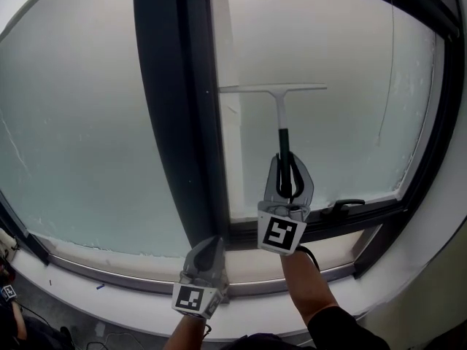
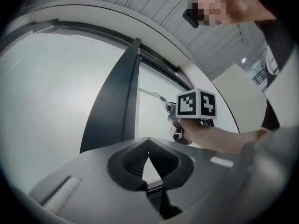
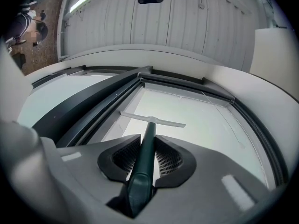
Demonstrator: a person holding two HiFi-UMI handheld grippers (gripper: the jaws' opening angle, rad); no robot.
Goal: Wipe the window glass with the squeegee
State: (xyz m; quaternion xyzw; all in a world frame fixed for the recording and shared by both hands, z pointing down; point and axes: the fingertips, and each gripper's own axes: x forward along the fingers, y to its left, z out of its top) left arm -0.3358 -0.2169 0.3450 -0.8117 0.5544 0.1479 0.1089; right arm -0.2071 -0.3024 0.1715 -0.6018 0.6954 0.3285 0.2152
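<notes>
Squeegee stood upright against the window glass of the right-hand pane. Its pale blade lay level across the upper part of that pane, left end close beside the dark frame post. Right tool was clamped on the dark green handle from below, jaws narrowed onto either side of it. A low grip like this looked chosen to give reach up the pane and to keep the blade square for a straight downward pull.

Left tool hung lower, near the sill at the foot of the post, jaws together with nothing between them. I judged it simply parked out of the blade's path, since the wipe needs one tool only.

Head view gave the layout: blade, pane, post, and the window latch on the bottom rail, just right of the right tool. It could not settle whether the blade met the glass.

Right tool view looked along the handle and showed it seated deep between the ribbed pads, with the blade apparently lying flat on the pane.

Left tool view alone showed its own jaw tips meeting, glass visible beyond them. It also caught the other tool side-on: marker cube with a hand wrapped below it, held out from the glass.
</notes>
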